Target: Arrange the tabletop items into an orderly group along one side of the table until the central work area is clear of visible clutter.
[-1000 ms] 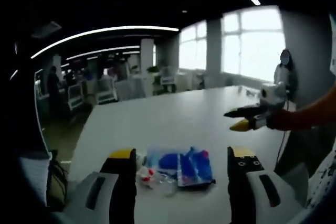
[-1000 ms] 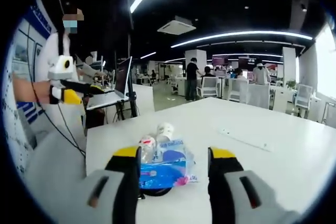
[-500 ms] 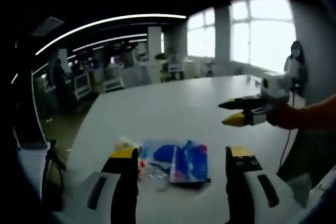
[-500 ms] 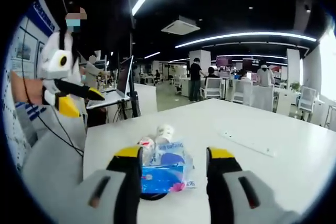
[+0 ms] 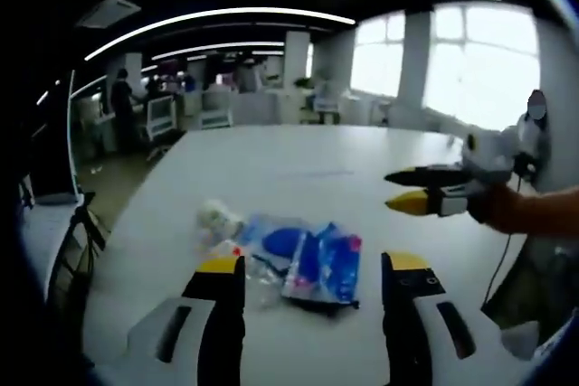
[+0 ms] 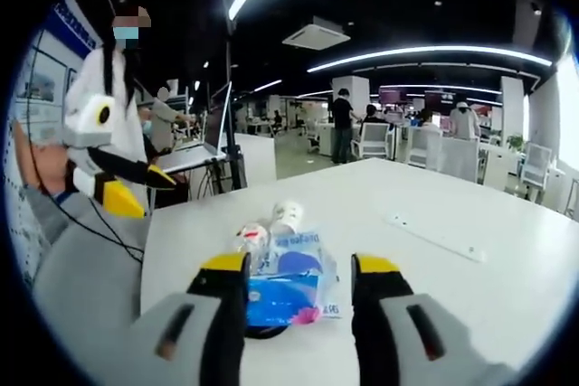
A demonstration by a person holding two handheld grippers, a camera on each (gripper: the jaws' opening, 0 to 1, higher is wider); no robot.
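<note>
Blue plastic packets (image 5: 317,261) lie in a small heap on the white table (image 5: 298,160), just ahead of the left gripper (image 5: 312,270) and between its two spread, empty jaws. Two small white bottles (image 5: 217,221) rest against the heap on that gripper's left. From the right gripper (image 6: 291,268), the same packets (image 6: 289,282) sit between its parted, empty jaws, the bottles (image 6: 271,228) just beyond them. A white strip (image 6: 434,237) lies farther off to its right.

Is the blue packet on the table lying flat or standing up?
Lying flat. The blue packet rests on the white table.
</note>
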